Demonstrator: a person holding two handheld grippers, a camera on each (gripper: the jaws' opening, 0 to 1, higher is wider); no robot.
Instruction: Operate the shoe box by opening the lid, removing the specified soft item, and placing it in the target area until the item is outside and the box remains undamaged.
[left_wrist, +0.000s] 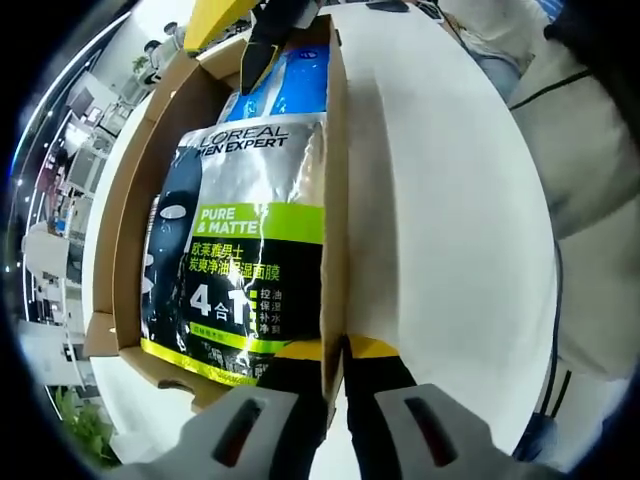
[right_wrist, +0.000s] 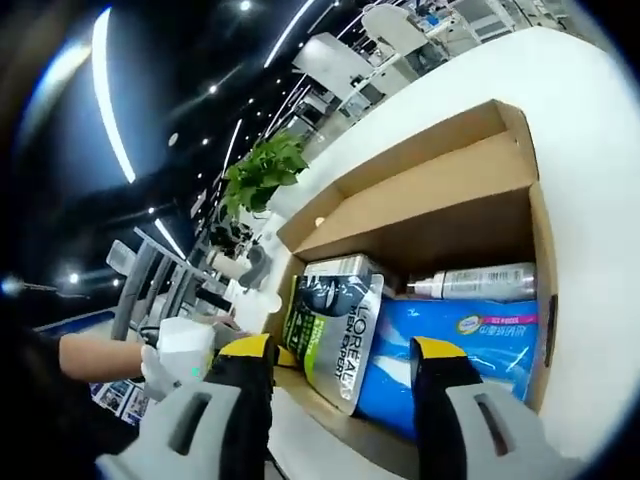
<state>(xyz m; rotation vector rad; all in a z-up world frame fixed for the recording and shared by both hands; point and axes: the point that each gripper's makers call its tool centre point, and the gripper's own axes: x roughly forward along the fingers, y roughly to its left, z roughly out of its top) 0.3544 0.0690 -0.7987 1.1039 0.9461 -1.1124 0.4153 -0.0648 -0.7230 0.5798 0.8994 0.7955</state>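
An open cardboard shoe box (left_wrist: 338, 150) lies on a white table. My left gripper (left_wrist: 336, 352) is shut on the box's near side wall, one yellow-tipped jaw inside and one outside. Inside lies a silver and green L'Oreal Men Expert pouch (left_wrist: 250, 230), with a blue soft pack (left_wrist: 295, 85) beyond it. My right gripper (left_wrist: 262, 45) hangs over the far end of the box. In the right gripper view, that gripper (right_wrist: 342, 350) stands open just above the box edge, facing the pouch (right_wrist: 335, 335) and the blue pack (right_wrist: 470, 345). A silver bottle (right_wrist: 475, 282) lies behind them under the raised lid (right_wrist: 430, 190).
The white table (left_wrist: 450, 200) stretches to the right of the box. A person in white clothes (left_wrist: 590, 150) stands at its far side. A gloved hand (right_wrist: 155, 370) shows at the left of the box. A green plant (right_wrist: 262, 170) and office furniture stand beyond the table.
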